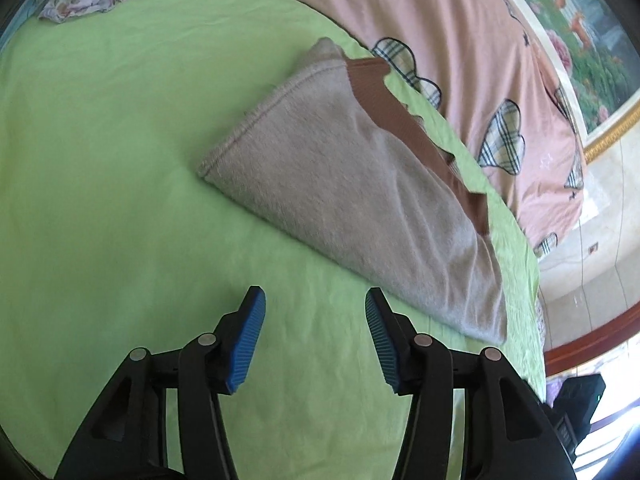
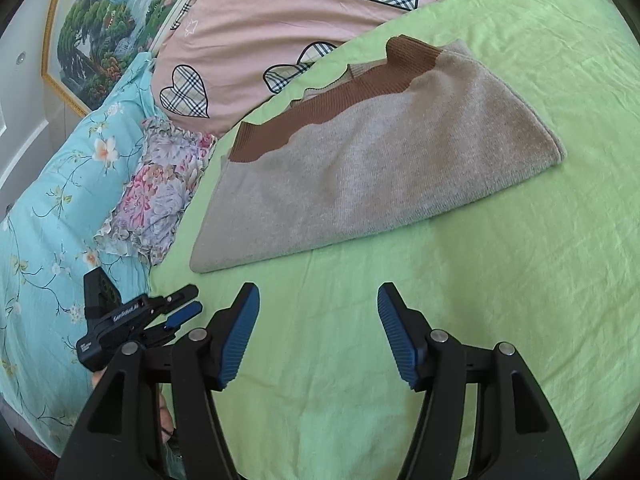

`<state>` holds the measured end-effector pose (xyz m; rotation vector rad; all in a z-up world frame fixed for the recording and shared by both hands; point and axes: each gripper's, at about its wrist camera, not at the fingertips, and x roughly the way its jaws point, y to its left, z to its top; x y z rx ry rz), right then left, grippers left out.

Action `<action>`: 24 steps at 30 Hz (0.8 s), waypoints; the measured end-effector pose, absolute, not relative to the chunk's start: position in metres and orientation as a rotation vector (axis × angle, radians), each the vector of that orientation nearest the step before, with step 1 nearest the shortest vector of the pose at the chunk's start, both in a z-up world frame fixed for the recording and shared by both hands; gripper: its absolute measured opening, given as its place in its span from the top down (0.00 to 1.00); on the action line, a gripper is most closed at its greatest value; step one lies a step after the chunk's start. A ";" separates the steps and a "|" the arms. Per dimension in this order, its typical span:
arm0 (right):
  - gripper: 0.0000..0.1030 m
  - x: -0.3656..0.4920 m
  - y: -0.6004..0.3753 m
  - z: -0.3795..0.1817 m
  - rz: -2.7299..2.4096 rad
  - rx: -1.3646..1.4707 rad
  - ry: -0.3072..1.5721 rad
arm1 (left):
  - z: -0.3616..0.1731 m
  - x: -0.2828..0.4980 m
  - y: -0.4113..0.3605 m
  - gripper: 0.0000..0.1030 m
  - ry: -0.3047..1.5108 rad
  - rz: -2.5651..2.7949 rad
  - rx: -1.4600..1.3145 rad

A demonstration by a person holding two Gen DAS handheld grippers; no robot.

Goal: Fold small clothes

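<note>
A beige knit garment (image 1: 352, 200) with a brown ribbed band (image 1: 396, 120) lies folded flat on the green sheet (image 1: 120, 180). It also shows in the right wrist view (image 2: 380, 168), brown band (image 2: 320, 112) on its far edge. My left gripper (image 1: 316, 336) is open and empty, hovering over the sheet just short of the garment's near edge. My right gripper (image 2: 318, 332) is open and empty, a little in front of the garment. The left gripper also shows in the right wrist view (image 2: 184, 308) at the lower left, its jaws apart.
A pink quilt with plaid hearts (image 2: 280, 20) lies behind the garment. A floral cloth (image 2: 160, 192) and a turquoise flowered pillow (image 2: 52, 208) lie at the left. A framed painting (image 2: 100, 20) hangs on the wall. The bed edge (image 1: 538, 320) runs at the right.
</note>
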<state>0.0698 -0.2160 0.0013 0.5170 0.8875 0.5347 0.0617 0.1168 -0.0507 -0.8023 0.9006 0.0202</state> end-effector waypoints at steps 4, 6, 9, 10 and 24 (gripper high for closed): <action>0.38 0.073 -0.217 0.003 0.536 0.521 0.890 | -0.063 0.089 0.132 0.44 0.884 0.073 -0.857; 0.38 0.075 -0.219 0.004 0.536 0.522 0.885 | -0.068 0.098 0.140 0.44 0.861 0.093 -0.883; 0.37 0.082 -0.220 0.006 0.539 0.528 0.879 | -0.072 0.113 0.150 0.45 0.827 0.127 -0.907; 0.37 0.086 -0.220 0.007 0.543 0.528 0.879 | -0.072 0.119 0.152 0.47 0.817 0.137 -0.898; 0.36 0.243 -0.215 0.020 0.644 0.563 1.002 | 0.033 0.181 0.038 0.93 0.770 -0.058 -0.366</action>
